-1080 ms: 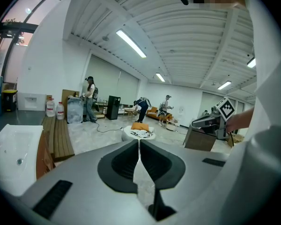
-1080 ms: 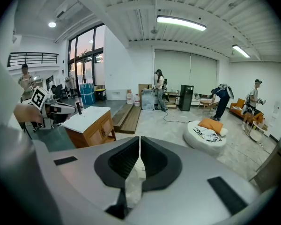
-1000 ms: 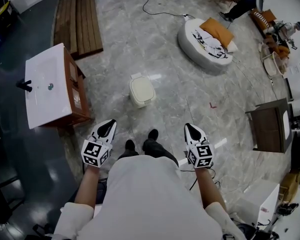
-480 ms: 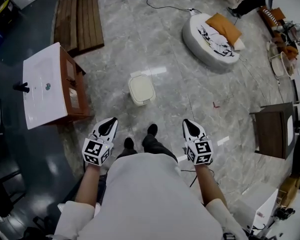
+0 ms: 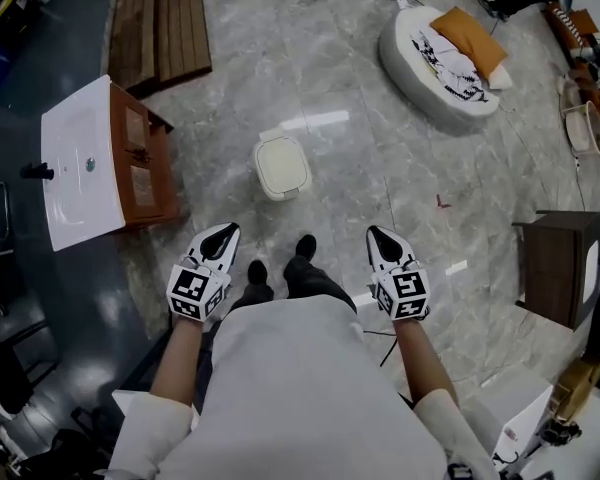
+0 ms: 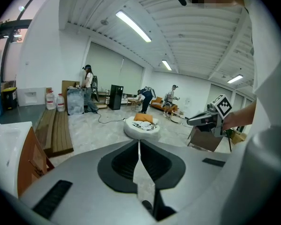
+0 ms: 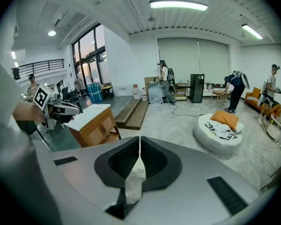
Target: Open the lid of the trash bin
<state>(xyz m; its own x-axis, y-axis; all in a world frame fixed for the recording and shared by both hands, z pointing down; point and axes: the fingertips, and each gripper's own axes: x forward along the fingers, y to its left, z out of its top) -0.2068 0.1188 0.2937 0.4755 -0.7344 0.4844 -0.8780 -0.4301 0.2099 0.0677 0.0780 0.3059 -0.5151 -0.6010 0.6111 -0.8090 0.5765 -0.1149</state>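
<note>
I stand on a marble floor (image 5: 360, 158) with a sink cabinet (image 5: 80, 163) off to my left. The trash bin (image 5: 282, 166) sits ahead of my feet, lid down. My left gripper (image 5: 223, 233) and right gripper (image 5: 376, 234) hover well short of it, jaws pressed together on nothing.

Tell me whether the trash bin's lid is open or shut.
Shut. In the head view the lid lies flat over the trash bin, with none of the inside showing.

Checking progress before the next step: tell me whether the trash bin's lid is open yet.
No, in the head view the trash bin stands on the floor with its pale lid lying flat and shut on top.
</note>
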